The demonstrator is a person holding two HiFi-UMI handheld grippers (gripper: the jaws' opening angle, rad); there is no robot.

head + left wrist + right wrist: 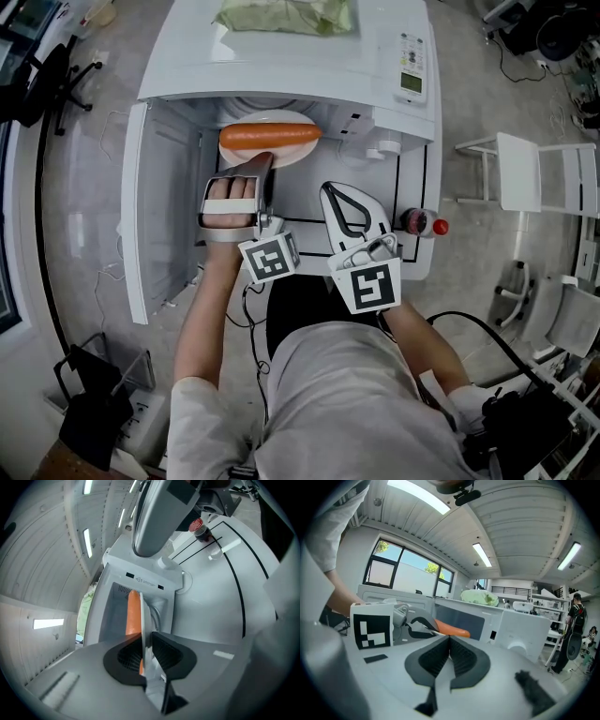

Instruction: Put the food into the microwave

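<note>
From where I stand, the left claw point(265, 169) has its jaws pinched narrowly on the near rim of the round white plate point(292, 156). It grips the thin edge and nothing else, and its own view shows the plate edge-on between the pads. That rim hold makes sense: the plate serves as a carrier, so the long, smooth orange piece of food point(270, 135) lying across it, just beyond the claw's tips, needs no touching. The food lies crosswise and in from the rim, which I'd judge guards against it rolling off a plate held by one edge.

Straight ahead of the left claw is the white box-shaped microwave point(187, 56). Its white door point(164, 206) is swung wide to that claw's left, leaving the mouth free. The plate is right at that opening, its far part under the top edge and its near part out with the claw. So the food is at the threshold, and as far as I can tell it is not yet set down inside.

The right claw point(331, 191) hangs just to the right of the left one over the white counter point(410, 178), jaws pressed together on nothing. I'd guess it is held aside to stay clear of the plate, handy for the door afterward. A small dark bottle with a red cap point(422, 223) stands off to its right, out of the way.
</note>
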